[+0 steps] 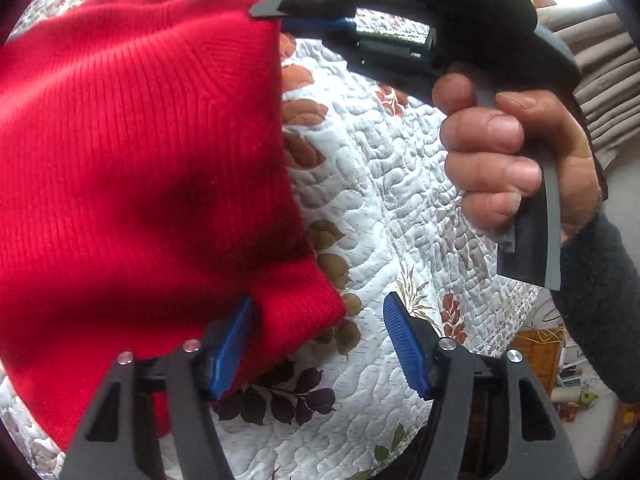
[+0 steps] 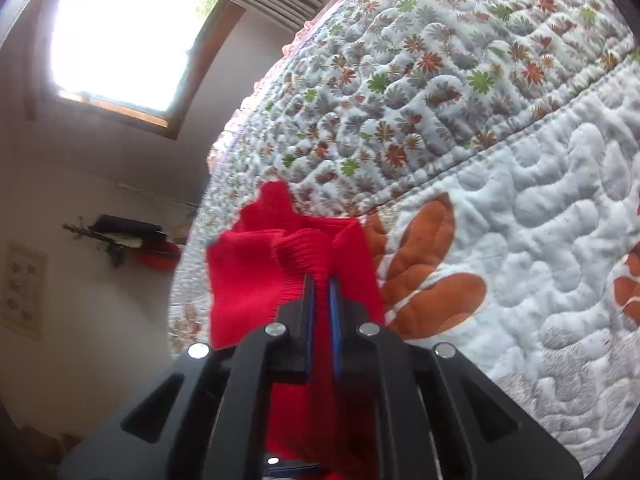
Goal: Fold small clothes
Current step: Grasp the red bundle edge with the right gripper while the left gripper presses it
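A red ribbed knit garment hangs lifted over the floral quilt, filling the left of the left wrist view. My left gripper is open, and the garment's lower corner sits between its blue pads, close to the left one. A hand holds my right gripper at the top, shut on the garment's upper edge. In the right wrist view my right gripper pinches bunched red knit between its narrow fingers.
The quilt covers a bed whose edge runs along the left of the right wrist view. Beyond it are a bright window and a wall shelf. A cluttered floor area lies past the bed's right edge.
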